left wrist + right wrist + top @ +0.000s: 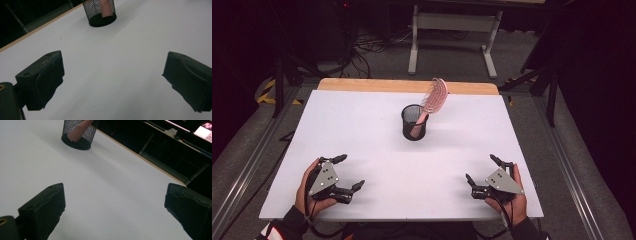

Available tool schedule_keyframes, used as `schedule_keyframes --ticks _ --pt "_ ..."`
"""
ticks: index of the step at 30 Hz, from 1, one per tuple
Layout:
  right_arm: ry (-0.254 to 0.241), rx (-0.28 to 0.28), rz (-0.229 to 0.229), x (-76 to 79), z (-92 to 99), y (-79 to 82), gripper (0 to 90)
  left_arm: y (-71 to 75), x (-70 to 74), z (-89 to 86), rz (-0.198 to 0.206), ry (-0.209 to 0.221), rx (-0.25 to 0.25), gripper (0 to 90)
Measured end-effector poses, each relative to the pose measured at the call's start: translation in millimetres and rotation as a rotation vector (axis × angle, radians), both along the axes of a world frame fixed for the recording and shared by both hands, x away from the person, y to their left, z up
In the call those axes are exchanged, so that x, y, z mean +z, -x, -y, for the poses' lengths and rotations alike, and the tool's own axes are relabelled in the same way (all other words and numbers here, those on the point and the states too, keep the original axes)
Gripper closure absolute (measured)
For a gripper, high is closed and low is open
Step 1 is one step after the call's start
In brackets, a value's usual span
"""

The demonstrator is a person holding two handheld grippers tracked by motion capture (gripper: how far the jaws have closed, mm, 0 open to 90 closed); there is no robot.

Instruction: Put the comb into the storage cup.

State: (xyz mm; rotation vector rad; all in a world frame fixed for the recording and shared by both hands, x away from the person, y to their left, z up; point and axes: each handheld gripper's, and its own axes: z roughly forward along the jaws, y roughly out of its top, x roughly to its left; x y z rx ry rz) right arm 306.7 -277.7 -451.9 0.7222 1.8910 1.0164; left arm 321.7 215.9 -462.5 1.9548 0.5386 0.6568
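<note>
Pink hairbrush (433,98) in mesh cup (414,122): light, stiff plastic; grip head above rim. Both tongs (347,172) (482,168) spread, empty.

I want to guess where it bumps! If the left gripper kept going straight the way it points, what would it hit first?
Probably the cup. The left gripper has bare table ahead; the cup sits just left of its line, so it might slip past.
</note>
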Motion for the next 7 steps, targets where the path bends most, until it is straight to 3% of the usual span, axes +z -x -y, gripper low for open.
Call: schedule_keyframes --ticks 7 --pt "0.000 0.009 0.002 0.4 -2.1 -0.1 4.0 1.8 0.5 0.0 0.001 -0.001 0.009 4.4"
